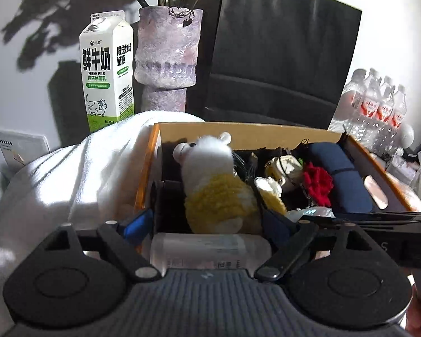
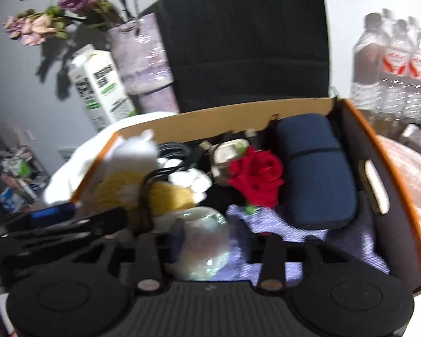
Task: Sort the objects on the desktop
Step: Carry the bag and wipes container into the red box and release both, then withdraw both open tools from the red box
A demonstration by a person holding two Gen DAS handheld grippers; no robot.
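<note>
a: where's the frosted bottle (image 1: 210,248) now?

b: lying crosswise at the near edge of the cardboard box (image 1: 238,132), between the jaws of the left gripper (image 1: 207,221), just in front of the plush toy (image 1: 213,185). the jaws stand wide and i see a gap at the left pad, so i'd say it isn't clamped

a: and the right gripper (image 2: 207,236)?

b: half open around a clear globe (image 2: 202,241) sitting on the lilac cloth (image 2: 350,238) in the box, with space on both sides. the view is blurred, though

a: how would they handle?

b: the bottle looks like light, stiff plastic and smooth, so grip it across the middle of the body. the globe looks like glass, probably fragile and slippery, so take it at its widest part, gently, clear of the red rose (image 2: 255,177)
</note>
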